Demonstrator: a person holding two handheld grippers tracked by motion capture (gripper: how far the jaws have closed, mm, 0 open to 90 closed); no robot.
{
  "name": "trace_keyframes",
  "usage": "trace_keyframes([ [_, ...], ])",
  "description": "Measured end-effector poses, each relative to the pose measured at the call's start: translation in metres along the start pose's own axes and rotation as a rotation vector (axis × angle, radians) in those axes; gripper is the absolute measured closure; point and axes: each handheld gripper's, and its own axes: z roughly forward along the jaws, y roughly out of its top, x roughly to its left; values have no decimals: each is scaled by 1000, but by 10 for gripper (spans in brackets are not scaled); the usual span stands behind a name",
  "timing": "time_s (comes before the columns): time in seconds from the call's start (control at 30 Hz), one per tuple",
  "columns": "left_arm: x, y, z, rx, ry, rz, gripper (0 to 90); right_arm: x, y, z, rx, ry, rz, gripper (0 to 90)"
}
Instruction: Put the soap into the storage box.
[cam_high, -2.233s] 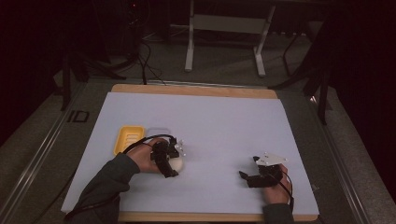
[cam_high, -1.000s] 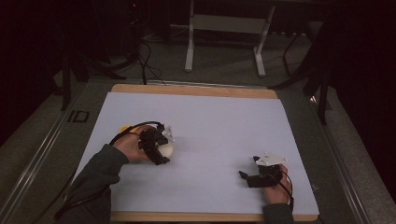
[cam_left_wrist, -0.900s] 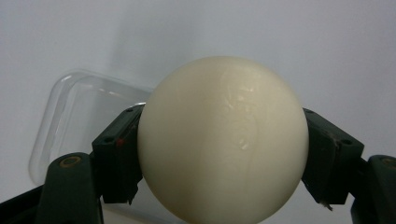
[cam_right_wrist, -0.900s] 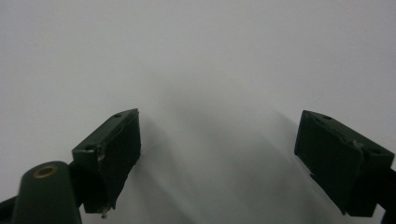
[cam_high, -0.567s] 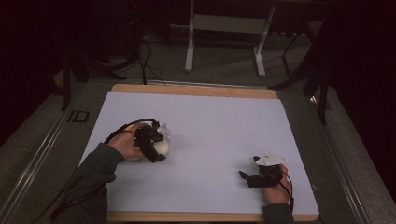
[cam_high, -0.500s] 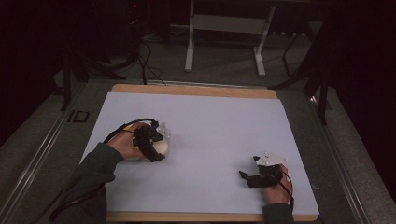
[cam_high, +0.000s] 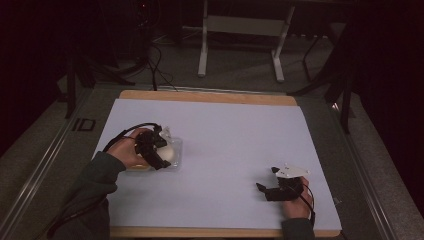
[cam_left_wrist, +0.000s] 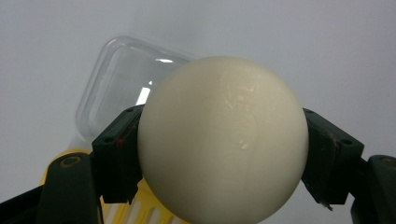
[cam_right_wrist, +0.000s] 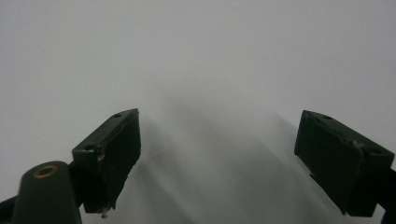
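Up close, left tool (cam_left_wrist: 223, 154) clamped on smooth cream ball (cam_left_wrist: 223, 140) (glossy), right tool (cam_right_wrist: 231, 158) jaws apart

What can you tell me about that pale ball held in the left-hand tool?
The ball is cream-white, smooth and slightly glossy, with faint surface marks and a fine seam line. The left gripper clamps it between its two black fingers, one at each side. It hangs above a clear plastic container and a yellow tray on the white table.

Cream ball (cam_left_wrist: 223, 140), clear lid (cam_left_wrist: 126, 84), yellow tray (cam_left_wrist: 135, 212) (ribbed), pale lavender table (cam_high: 235, 135)
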Motion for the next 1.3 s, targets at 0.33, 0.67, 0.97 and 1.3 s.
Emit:
trace_keyframes([
  [0.33,7,-9,-8,-1,15,-30,256,0,0,-1,-10,2,0,143],
  [0.67,15,-21,-8,24,29,-66,256,0,0,-1,-12,1,0,143],
  [0.97,20,-29,-6,35,43,-93,256,0,0,-1,-12,1,2,143],
  [1.3,22,-32,-5,47,57,-113,256,0,0,-1,-13,2,1,143],
])
